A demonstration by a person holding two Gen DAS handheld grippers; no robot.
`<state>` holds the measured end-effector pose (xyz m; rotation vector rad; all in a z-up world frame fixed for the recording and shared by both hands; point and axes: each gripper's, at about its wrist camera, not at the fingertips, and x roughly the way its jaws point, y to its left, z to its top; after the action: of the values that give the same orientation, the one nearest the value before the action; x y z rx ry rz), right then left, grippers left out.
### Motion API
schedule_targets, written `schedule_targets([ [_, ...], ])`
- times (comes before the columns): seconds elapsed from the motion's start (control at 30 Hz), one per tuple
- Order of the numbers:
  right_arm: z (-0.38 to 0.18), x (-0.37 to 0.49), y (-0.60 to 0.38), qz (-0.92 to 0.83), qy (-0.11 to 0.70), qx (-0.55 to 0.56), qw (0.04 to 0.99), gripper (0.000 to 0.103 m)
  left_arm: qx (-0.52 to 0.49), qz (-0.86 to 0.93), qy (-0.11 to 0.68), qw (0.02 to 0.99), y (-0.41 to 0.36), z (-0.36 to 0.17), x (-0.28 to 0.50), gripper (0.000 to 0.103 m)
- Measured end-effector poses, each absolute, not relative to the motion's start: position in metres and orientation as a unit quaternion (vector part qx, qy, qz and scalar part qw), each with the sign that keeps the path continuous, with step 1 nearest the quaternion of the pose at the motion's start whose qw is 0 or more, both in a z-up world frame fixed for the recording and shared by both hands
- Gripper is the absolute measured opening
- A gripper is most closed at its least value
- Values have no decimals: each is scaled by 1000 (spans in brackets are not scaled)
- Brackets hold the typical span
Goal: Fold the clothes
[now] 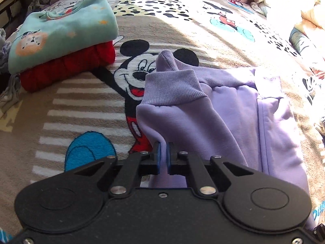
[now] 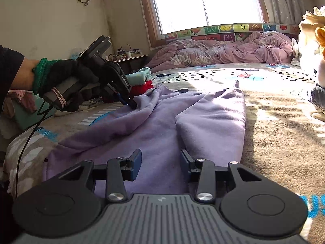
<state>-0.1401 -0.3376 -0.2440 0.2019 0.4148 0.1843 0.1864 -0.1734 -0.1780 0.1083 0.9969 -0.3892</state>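
A lilac fleece garment (image 1: 223, 118) lies spread on the bed, its ribbed cuff (image 1: 172, 85) folded back near the middle. My left gripper (image 1: 163, 154) is shut on a raised fold at the garment's left edge, with lilac cloth pinched between the blue pads. The right wrist view shows the same gripper (image 2: 133, 104), held by a gloved hand (image 2: 61, 75), pointing steeply down into the bunched cloth. At the near end of the garment (image 2: 162, 118), my right gripper (image 2: 160, 162) stands open just over the fabric, and nothing is pinched between its pads.
A folded stack, a teal printed top (image 1: 63, 30) over a red knit (image 1: 67, 67), sits at the bed's left. The cartoon-mouse blanket (image 1: 81, 111) covers the bed. A pink duvet (image 2: 223, 48) lies crumpled under the window. Loose clothes (image 2: 312, 40) are heaped at the right.
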Motion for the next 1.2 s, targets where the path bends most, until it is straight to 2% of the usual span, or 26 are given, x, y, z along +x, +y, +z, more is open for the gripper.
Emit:
schedule_targets([
  [0.4, -247, -140, -331, 76, 208, 79, 972, 43, 105, -145, 409, 895, -97, -133, 165, 4],
  [0.83, -250, -135, -324, 70, 223, 57, 971, 43, 124, -91, 404, 902, 5, -129, 142, 4],
  [1.1, -252, -131, -320, 71, 237, 42, 968, 43, 175, -87, 437, 878, 32, -161, 124, 4],
  [1.17, -252, -130, -320, 71, 241, 40, 967, 43, 182, -78, 461, 865, 41, -176, 125, 11],
  [1.2, -252, -129, -320, 70, 243, 39, 967, 43, 180, -74, 479, 856, 48, -185, 127, 18],
])
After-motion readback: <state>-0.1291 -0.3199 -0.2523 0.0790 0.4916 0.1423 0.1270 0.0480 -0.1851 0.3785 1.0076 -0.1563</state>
